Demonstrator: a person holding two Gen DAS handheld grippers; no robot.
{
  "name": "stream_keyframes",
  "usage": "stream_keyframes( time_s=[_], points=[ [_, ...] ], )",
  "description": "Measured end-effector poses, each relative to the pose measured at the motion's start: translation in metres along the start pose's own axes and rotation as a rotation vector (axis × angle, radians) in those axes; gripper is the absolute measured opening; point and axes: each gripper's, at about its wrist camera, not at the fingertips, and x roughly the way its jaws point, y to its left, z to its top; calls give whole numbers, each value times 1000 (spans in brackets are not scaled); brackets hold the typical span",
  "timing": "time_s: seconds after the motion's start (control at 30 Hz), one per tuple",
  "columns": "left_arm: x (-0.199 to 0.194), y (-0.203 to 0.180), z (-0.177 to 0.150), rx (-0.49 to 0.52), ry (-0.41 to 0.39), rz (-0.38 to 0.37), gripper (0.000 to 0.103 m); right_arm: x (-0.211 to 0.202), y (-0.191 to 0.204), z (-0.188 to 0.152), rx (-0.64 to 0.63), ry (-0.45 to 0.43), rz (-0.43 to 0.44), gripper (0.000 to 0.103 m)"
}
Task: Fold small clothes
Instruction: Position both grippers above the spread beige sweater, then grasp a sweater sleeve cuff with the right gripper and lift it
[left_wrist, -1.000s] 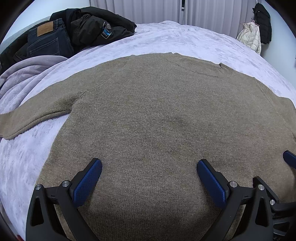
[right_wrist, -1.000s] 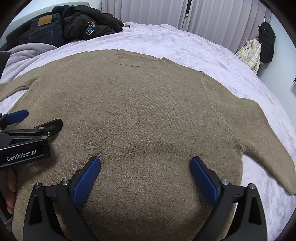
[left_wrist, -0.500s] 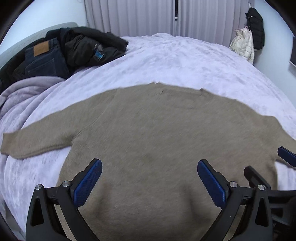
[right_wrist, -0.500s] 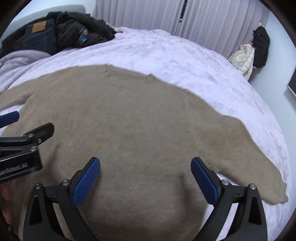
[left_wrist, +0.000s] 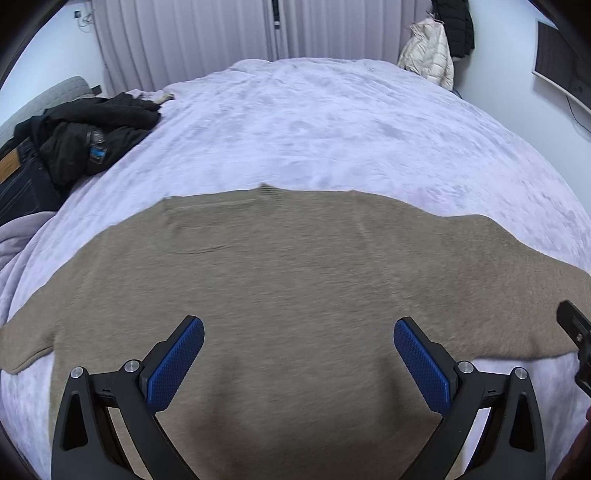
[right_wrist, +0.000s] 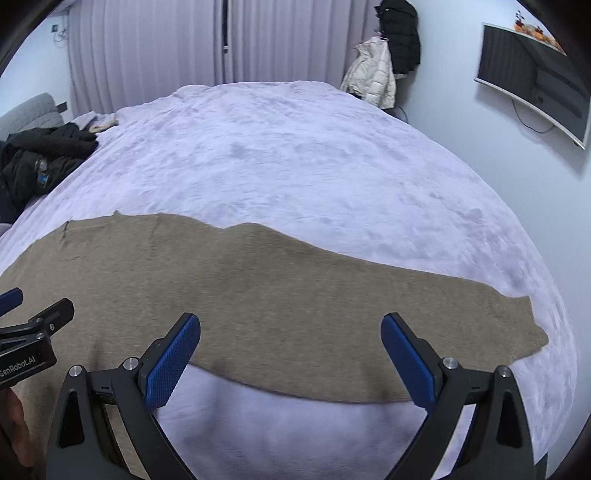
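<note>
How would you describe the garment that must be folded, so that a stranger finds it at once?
Look at the big bed with the pale lilac blanket. The brown knit sweater lies spread flat on its near part, sleeves out to both sides, just ahead of the two open tools. It is the only tan, flattened garment; the dark jacket and jeans sit crumpled in a pile at the bed's far left.

Beyond the flat tan knitted sweater (left_wrist: 295, 280), the pale lilac plush bedspread (left_wrist: 332, 129) lies bare and open up to the curtains. A heap of black jackets and dark jeans (left_wrist: 74, 147) blocks only its far left corner.
</note>
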Motion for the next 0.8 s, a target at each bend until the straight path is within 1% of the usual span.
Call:
stream_keyframes(
  time_s=[0.07,0.23,0.33,0.37,0.4,0.47,0.57,0.6,0.63,0.67,0.7,0.73,0.77,0.8],
  points=[
    [6,-17,6,18,12,-8,103,6,-31,-4,44,15,-35,99],
    [23,-52,13,80,40,-4,103,13,-111,-28,145,53,-132,99],
    [37,-69,15,96,62,-6,103,14,-160,-45,247,66,-168,99],
    [42,-73,15,95,71,-12,103,14,-175,-51,294,74,-166,99],
    [47,-78,16,94,83,-16,103,15,-191,-55,349,76,-140,99],
    [57,-90,18,98,100,-38,103,19,-210,-58,426,73,-79,99],
    [71,-108,26,105,123,-59,103,29,-218,-43,437,47,-74,99],
    [75,-112,29,106,133,-55,103,33,-219,-38,437,40,-77,93],
    [77,-114,31,106,134,-51,103,36,-222,-34,446,36,-74,84],
    [76,-115,33,109,132,-55,103,39,-225,-31,461,38,-65,50],
    [72,-113,34,108,129,-66,103,41,-230,-29,482,40,-22,21],
    [65,-107,34,97,119,-92,103,40,-233,-30,505,30,39,13],
    [60,-101,34,84,105,-116,103,37,-234,-32,514,8,66,11],
    [53,-93,34,61,86,-137,103,32,-233,-34,499,-11,57,11]
  ],
)
